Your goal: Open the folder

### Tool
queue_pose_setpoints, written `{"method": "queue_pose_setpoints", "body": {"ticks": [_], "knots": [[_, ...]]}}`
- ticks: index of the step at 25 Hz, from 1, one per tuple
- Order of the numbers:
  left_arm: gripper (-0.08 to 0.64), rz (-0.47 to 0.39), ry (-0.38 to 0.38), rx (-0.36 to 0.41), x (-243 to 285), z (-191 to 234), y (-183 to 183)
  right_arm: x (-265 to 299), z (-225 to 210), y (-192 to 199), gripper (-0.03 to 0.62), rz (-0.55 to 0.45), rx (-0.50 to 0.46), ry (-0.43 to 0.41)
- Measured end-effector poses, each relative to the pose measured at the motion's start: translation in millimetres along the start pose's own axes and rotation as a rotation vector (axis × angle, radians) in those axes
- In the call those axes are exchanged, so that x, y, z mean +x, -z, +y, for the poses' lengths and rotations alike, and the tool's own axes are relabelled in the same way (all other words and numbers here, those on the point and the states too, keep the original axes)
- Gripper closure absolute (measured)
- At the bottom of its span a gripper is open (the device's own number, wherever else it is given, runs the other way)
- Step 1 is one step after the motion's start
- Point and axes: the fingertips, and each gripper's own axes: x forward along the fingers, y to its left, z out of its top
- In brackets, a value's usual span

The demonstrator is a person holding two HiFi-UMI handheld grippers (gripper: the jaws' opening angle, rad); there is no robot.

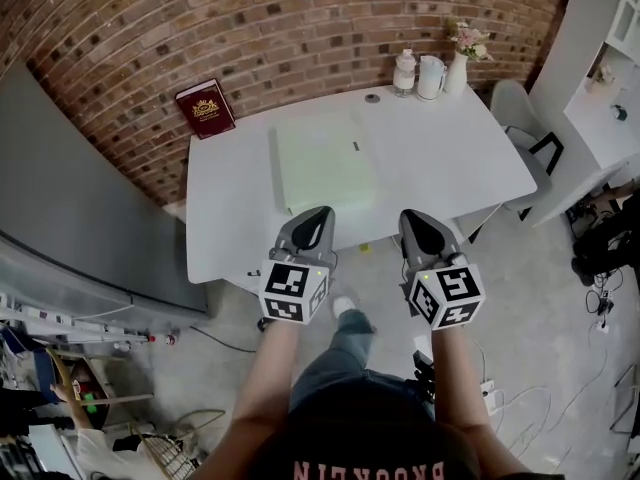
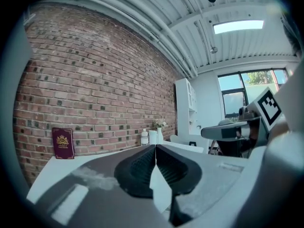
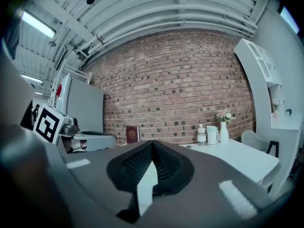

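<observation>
Tightly closed, tip to tip, holding nothing: left gripper (image 1: 319, 213) and right gripper (image 1: 411, 216); pale green folder (image 1: 322, 161) flat on white table (image 1: 450, 158) ahead of fingertips, untouched.

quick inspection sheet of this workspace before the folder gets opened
surface: white table, mostly bare
job's things: pale green folder lies flat near the middle of the table and looks closed
clutter: red book leans on the wall at the far left corner; bottle, jug and vase stand at the far right corner
grippers: left gripper and right gripper have their fingers together and are empty, held at the near table edge, short of the folder
cables: loose cables on the floor at right
surroundings: brick wall; chair at the table's right end
</observation>
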Motion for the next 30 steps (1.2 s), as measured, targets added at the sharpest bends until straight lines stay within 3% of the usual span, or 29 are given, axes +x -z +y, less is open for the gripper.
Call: {"method": "queue_pose_setpoints", "body": {"ticks": [5,13,22,30], "knots": [[0.468,0.053,0.034,-0.030,39.6,12.8,12.4,32.4,-21.6,5.9,0.592,0.037,0.002,-0.005],[0.462,0.164,0.064,0.006,103.8,39.4,36.6,96.8,-63.9,25.3,0.592,0.138,0.073,-0.017],[0.445,0.330,0.135,0.061,156.4,69.7,77.4,168.0,-90.1,78.4,0.592,0.358,0.147,-0.063],[0.413,0.408,0.188,0.096,183.9,80.0,98.2,198.3,-92.2,138.5,0.591,0.619,0.245,-0.127]]}}
